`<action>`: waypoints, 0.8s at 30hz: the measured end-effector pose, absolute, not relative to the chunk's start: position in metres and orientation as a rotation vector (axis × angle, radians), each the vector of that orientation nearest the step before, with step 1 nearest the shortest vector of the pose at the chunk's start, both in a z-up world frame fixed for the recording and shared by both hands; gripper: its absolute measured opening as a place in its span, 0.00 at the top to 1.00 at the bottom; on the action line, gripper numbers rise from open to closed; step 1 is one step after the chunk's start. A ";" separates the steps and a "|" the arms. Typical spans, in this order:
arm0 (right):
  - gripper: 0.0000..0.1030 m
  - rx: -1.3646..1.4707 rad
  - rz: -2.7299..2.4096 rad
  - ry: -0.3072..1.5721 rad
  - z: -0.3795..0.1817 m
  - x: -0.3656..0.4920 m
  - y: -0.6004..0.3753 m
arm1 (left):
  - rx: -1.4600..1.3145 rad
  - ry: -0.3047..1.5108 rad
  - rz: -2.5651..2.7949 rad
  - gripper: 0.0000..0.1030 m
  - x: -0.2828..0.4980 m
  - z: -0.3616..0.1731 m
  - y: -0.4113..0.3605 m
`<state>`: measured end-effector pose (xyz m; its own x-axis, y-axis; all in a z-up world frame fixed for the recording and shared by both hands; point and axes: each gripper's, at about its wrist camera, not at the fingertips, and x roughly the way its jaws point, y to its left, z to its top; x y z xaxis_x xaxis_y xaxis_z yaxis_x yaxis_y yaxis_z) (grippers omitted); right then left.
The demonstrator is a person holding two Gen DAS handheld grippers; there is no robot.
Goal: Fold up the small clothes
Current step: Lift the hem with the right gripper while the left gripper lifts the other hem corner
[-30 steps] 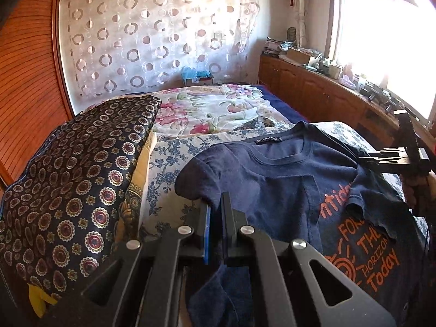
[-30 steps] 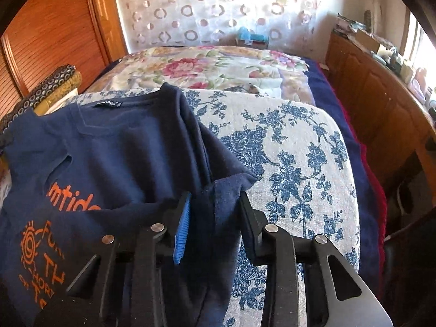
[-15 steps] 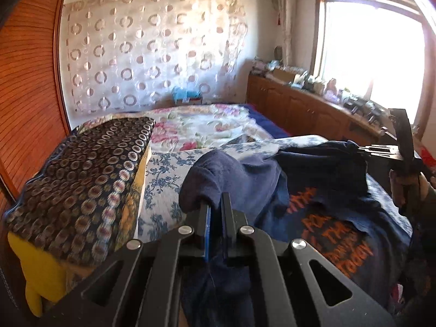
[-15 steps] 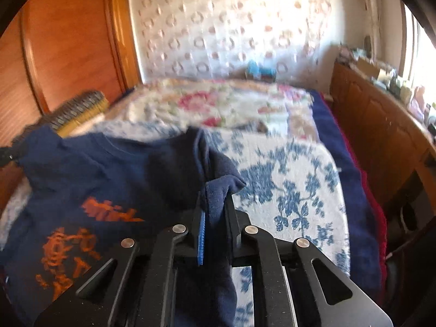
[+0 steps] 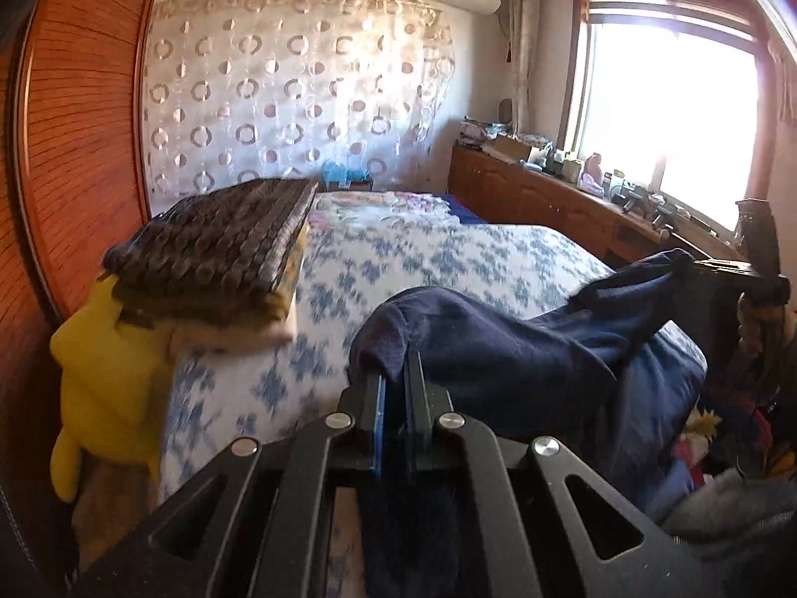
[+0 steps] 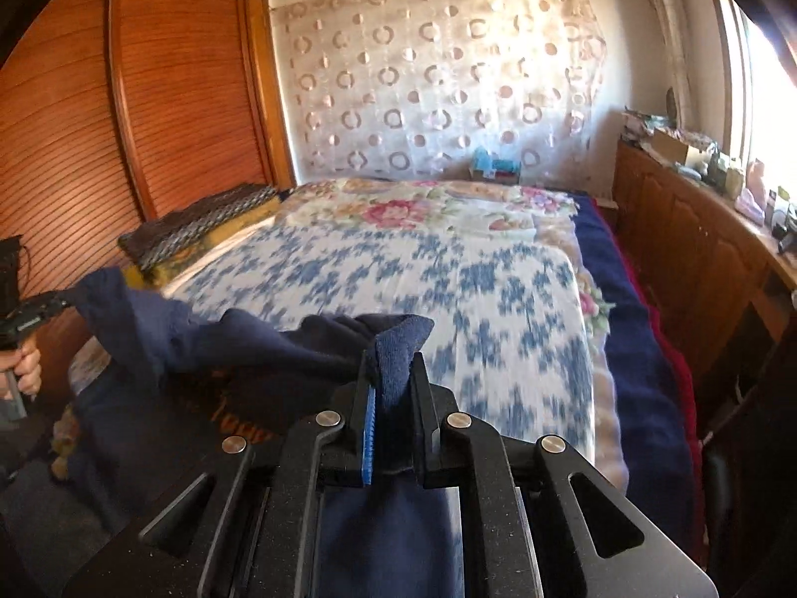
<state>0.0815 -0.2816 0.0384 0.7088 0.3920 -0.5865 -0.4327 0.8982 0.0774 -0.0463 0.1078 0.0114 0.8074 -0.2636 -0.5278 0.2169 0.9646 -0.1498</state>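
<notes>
A navy T-shirt [image 5: 498, 344] with orange print hangs lifted between both grippers above the near edge of the bed. My left gripper [image 5: 393, 378] is shut on one shoulder of the shirt. My right gripper [image 6: 391, 373] is shut on the other shoulder, and a fold of navy cloth [image 6: 398, 344] sticks up between its fingers. The right gripper also shows at the right of the left wrist view [image 5: 737, 274]. The left gripper shows at the left edge of the right wrist view [image 6: 35, 314]. The shirt's lower part hangs down out of sight.
The bed has a blue-flowered white cover [image 6: 448, 279] and a pink-flowered quilt [image 6: 423, 209] behind it. A folded dark patterned blanket [image 5: 224, 254] lies on a yellow pillow [image 5: 104, 373] at the left. A wooden cabinet [image 6: 697, 249] runs along the right wall under the window.
Both grippers have raised the shirt off the bed and pulled it back toward the near edge. The right gripper closed on the shoulder a second ago.
</notes>
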 end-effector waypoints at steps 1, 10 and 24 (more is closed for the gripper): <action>0.92 -0.090 0.463 0.651 0.039 0.074 -0.281 | -0.094 0.585 -0.259 0.97 -0.049 0.011 0.110; 0.92 -0.177 0.486 0.767 0.024 0.028 -0.278 | -0.084 0.696 -0.253 0.93 -0.075 -0.016 0.109; 0.49 -0.174 0.410 0.767 0.015 0.040 -0.288 | -0.054 0.643 -0.222 0.51 -0.070 0.008 0.127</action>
